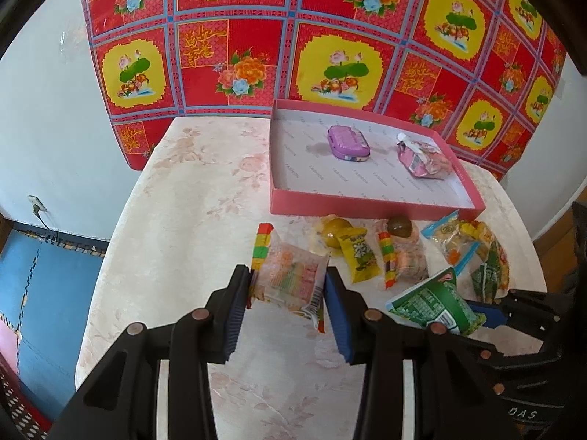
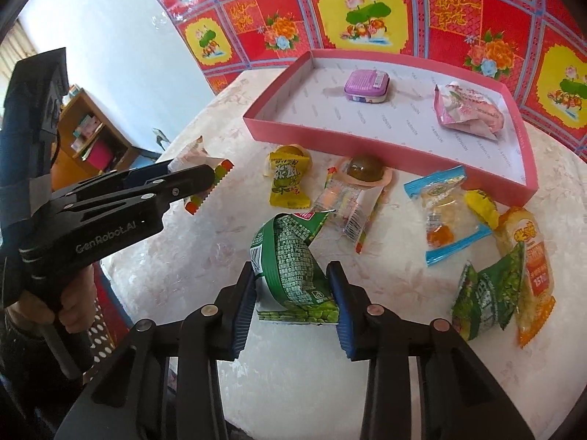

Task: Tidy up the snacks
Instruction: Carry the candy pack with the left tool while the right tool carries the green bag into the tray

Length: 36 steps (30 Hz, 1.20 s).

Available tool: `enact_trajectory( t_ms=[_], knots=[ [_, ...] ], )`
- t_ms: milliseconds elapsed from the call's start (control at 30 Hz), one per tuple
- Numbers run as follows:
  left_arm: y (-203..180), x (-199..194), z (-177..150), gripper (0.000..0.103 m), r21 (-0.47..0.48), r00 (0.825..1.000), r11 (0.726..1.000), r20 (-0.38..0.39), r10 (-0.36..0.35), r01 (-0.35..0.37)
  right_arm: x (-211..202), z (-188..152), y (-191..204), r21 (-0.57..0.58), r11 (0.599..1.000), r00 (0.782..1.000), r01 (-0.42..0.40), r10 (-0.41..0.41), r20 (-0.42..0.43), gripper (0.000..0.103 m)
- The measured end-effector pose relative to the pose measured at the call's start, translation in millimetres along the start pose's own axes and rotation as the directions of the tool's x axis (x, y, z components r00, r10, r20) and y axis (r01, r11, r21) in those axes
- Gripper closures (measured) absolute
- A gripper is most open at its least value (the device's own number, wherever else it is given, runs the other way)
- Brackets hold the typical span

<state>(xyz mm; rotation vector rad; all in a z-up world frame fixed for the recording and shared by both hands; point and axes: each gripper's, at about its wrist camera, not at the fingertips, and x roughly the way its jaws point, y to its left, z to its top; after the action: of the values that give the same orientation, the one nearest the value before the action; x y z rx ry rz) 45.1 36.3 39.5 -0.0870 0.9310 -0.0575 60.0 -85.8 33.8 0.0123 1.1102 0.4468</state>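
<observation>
My left gripper [image 1: 288, 286] is shut on a clear snack packet with rainbow edges [image 1: 290, 278], held above the table. My right gripper [image 2: 291, 286] is shut on a green snack packet [image 2: 290, 264], also seen in the left wrist view [image 1: 433, 304]. A pink shallow box [image 1: 367, 205] stands at the back of the table and holds a purple tin [image 1: 348, 143] and a pink packet [image 1: 422, 159]. The left gripper [image 2: 205, 179] shows at the left of the right wrist view.
Several loose snacks lie in front of the box: a yellow packet [image 2: 286, 179], a brown jelly cup [image 2: 365, 168], a rainbow-edged packet [image 2: 348, 205], a blue-edged packet [image 2: 444, 212], an orange packet [image 2: 528, 249], another green packet [image 2: 484, 297]. A red floral cloth [image 1: 330, 36] hangs behind the table.
</observation>
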Motion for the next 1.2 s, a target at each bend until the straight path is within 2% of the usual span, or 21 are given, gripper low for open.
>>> enact_trajectory(
  t_ms=[333, 633, 900, 1200],
  knots=[
    [-12, -10, 3, 0.06, -0.007, 0.999, 1.0, 0.038, -0.003, 0.004, -25, 0, -15, 0.036, 0.999, 0.998, -0.011, 0.008, 0.066, 0.064],
    [-21, -10, 18, 0.06, 0.01, 0.999, 1.0, 0.048, -0.005, 0.004, -41, 7, -32, 0.065, 0.998, 0.994, -0.012, 0.005, 0.111, 0.064],
    [-33, -3, 35, 0.06, 0.033, 0.998, 0.999, 0.051, -0.025, 0.023, -53, 25, -51, 0.106, 0.994, 0.991, -0.004, -0.01, 0.135, 0.064],
    [-43, 15, 59, 0.06, 0.038, 0.998, 0.998, 0.051, -0.047, 0.045, -56, 46, -75, 0.139, 0.989, 0.988, 0.047, -0.066, 0.138, 0.064]
  ],
)
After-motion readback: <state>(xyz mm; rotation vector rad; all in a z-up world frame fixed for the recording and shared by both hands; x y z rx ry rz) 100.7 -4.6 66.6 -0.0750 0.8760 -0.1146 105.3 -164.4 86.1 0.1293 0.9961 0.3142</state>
